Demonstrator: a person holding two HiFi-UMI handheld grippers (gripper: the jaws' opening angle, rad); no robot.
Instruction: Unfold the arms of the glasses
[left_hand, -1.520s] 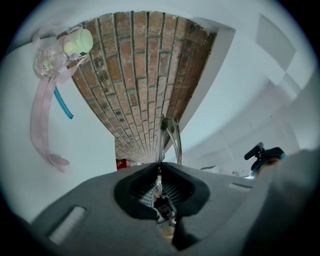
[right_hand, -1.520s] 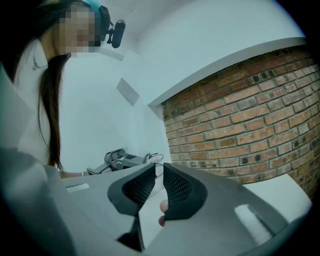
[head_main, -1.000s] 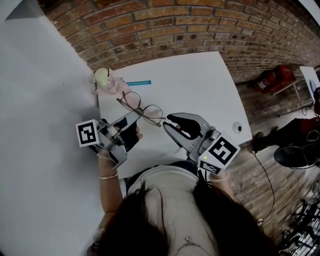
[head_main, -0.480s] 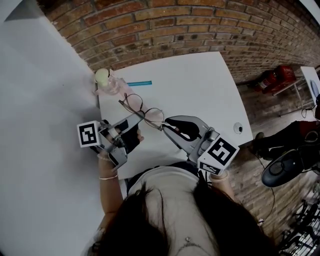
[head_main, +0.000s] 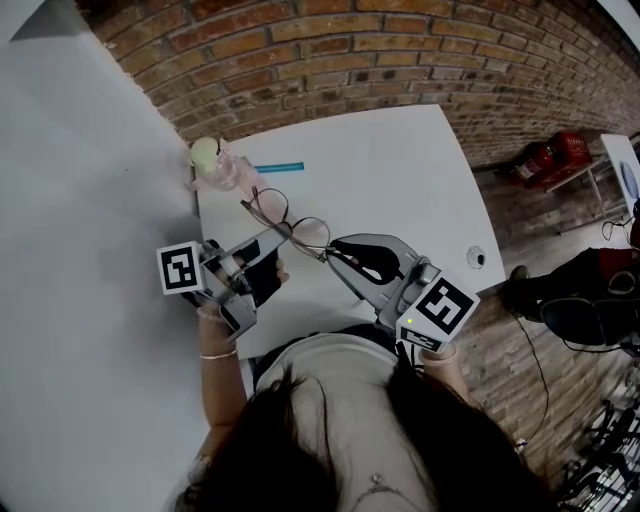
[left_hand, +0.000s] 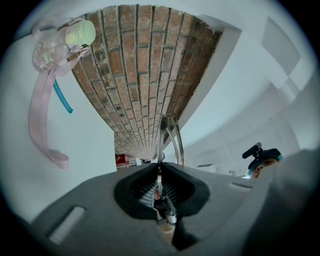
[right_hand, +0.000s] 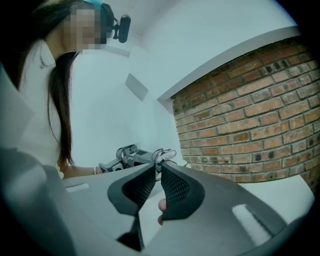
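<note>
Right gripper closed on glasses; only left gripper view shows them clamped.

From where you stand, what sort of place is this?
Probably a workroom or studio, not a home: a bare brick wall, a plain white table where glasses are being handled, and a cable trailing over the floor.

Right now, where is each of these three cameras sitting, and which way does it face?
Head view: on the person's head, looking steeply down at the white table; hair, shirt and forearms show.
Left gripper view: rides the left tongs, looking along them toward the brick wall; jaws shut on the glasses.
Right gripper view: rides the right tongs, facing the person's hair and shoulder; jaws shut on the glasses.
Shared: all three show the glasses.
</note>
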